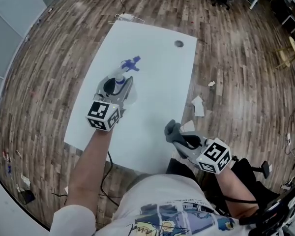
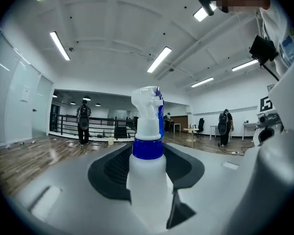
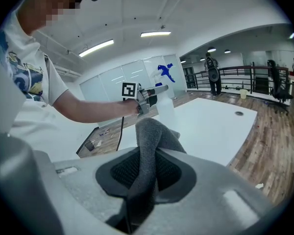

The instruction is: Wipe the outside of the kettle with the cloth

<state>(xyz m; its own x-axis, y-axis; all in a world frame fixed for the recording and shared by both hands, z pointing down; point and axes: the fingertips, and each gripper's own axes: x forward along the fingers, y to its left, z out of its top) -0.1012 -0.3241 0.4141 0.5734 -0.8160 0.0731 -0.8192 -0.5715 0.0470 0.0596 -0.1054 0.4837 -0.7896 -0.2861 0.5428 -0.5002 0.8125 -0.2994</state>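
Note:
My left gripper (image 1: pixel 122 86) is shut on a translucent white spray bottle (image 1: pixel 121 76) with a blue collar and a blue trigger head (image 1: pixel 131 63). It holds the bottle upright, low over the white table (image 1: pixel 157 48). In the left gripper view the bottle (image 2: pixel 148 153) fills the gap of the left gripper (image 2: pixel 147 180). My right gripper (image 1: pixel 179 139), at the table's near right edge, is shut on a grey cloth (image 1: pixel 172 130). In the right gripper view the cloth (image 3: pixel 149 141) stands up out of the right gripper (image 3: pixel 142 180). No kettle shows in any view.
A round cable hole (image 1: pixel 179 44) sits near the table's far right corner. A white power strip with a cord (image 1: pixel 126 17) lies on the wooden floor beyond the table. Paper scraps (image 1: pixel 198 105) lie on the floor to the right. People stand far off in the room (image 2: pixel 83 121).

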